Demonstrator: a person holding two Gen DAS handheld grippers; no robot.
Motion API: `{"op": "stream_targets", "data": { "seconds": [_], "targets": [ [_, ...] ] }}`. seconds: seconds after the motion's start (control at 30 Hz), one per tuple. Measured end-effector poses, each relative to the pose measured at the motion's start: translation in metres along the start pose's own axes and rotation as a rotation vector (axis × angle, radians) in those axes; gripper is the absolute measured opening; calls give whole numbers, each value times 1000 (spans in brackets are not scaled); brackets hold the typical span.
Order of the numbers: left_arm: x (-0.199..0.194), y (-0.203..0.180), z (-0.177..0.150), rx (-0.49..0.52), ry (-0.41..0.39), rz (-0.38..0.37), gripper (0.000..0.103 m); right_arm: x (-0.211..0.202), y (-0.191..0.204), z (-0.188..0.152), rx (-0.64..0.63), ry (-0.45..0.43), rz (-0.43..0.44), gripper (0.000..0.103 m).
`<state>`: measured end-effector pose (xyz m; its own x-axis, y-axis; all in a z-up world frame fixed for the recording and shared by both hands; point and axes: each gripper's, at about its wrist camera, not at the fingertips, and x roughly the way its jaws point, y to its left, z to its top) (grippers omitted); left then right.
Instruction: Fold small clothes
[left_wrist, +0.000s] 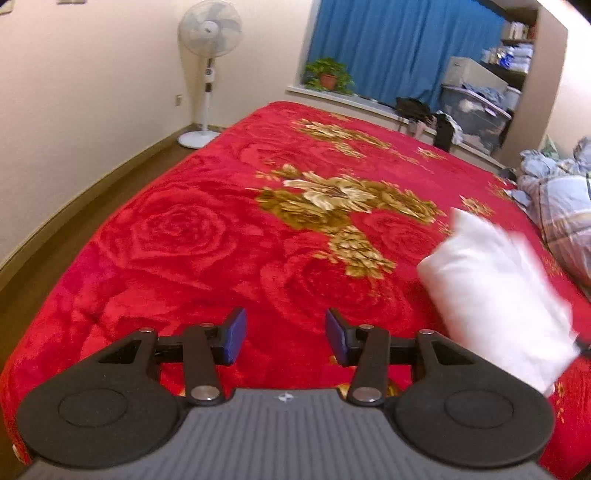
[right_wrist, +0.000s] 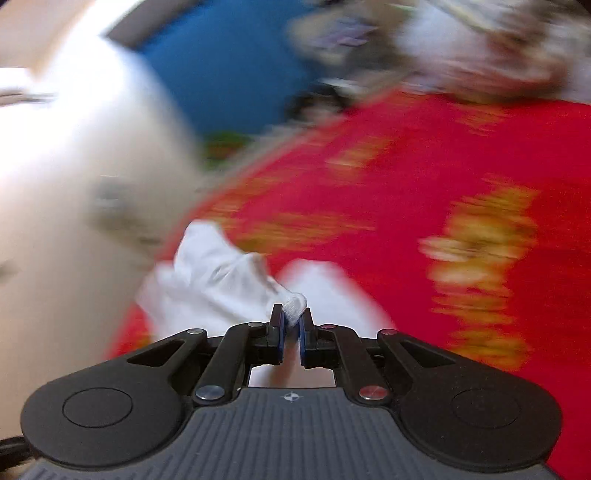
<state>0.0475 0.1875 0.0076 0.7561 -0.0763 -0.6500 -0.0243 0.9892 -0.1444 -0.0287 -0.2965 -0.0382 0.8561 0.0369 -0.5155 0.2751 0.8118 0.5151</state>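
Blurred white garment (right_wrist: 207, 280) in right claw (right_wrist: 291, 325)

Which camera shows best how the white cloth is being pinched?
The right wrist view: the right gripper has its fingers closed on a bunched bit of the white cloth. The left wrist view shows only the cloth blurred, above the red blanket, without the pinch.
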Motion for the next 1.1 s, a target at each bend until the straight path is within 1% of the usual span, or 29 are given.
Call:
{"op": "stream_targets", "data": {
  "seconds": [0.03, 0.07, 0.1, 0.17, 0.2, 0.27, 0.33, 0.37, 0.4, 0.43, 0.47, 0.5, 0.53, 0.57, 0.63, 0.73, 0.77, 0.8, 0.83, 0.87, 0.97, 1.0, 1.1],
  "targets": [
    [1, -3, -1, 10, 3, -2, 52, 9, -22, -1, 38, 49, -85, 7],
    [3, -7, -1, 19, 8, -5, 52, 15, -44, -4, 105, 87, -146, 7],
    [4, -10, -2, 24, 13, -7, 52, 20, -67, -7, 185, 131, -175, 11],
    [7, -12, -2, 25, 20, -14, 52, 24, -88, -6, 245, 210, -179, 17],
    [8, -14, -2, 26, 24, -20, 52, 20, -89, -2, 241, 205, -197, 17],
    [10, -19, -2, 35, 27, -33, 52, 8, -84, 15, 206, 170, -193, 22],
    [12, -24, -2, 55, 28, -43, 52, -2, -75, 41, 180, 152, -156, 23],
    [13, -27, -3, 67, 30, -47, 52, -3, -69, 56, 151, 151, -122, 23],
    [14, -30, -4, 82, 31, -50, 52, -1, -62, 71, 115, 151, -87, 26],
    [15, -34, -6, 95, 32, -54, 52, 1, -55, 85, 65, 152, -50, 32],
    [16, -38, -7, 110, 32, -61, 52, 2, -48, 98, 8, 159, -19, 50],
    [17, -42, -8, 126, 32, -69, 52, 9, -40, 107, -53, 181, 14, 65],
    [19, -47, -9, 140, 36, -78, 52, 19, -35, 115, -99, 206, 41, 68],
    [22, -54, -9, 151, 46, -89, 52, 32, -31, 117, -149, 240, 68, 68],
    [29, -71, -8, 157, 67, -106, 53, 63, -28, 114, -207, 303, 94, 68],
    [43, -100, -7, 167, 94, -97, 55, 102, -36, 94, -214, 386, 106, 67],
    [48, -110, -6, 169, 100, -90, 55, 114, -38, 86, -221, 410, 92, 66],
    [52, -119, -6, 170, 104, -90, 55, 124, -40, 81, -212, 436, 37, 66],
    [57, -128, -6, 167, 108, -89, 56, 128, -42, 78, -192, 437, 14, 66],
    [61, -136, -6, 161, 111, -93, 56, 135, -44, 76, -179, 431, 25, 64],
    [75, -157, -7, 156, 118, -113, 60, 146, -49, 65, -199, 480, 20, 65],
    [79, -162, -8, 156, 120, -116, 61, 148, -52, 62, -188, 491, 19, 65],
    [94, -177, -9, 148, 133, -137, 64, 148, -52, 63, -183, 492, 26, 65]
  ]
}}
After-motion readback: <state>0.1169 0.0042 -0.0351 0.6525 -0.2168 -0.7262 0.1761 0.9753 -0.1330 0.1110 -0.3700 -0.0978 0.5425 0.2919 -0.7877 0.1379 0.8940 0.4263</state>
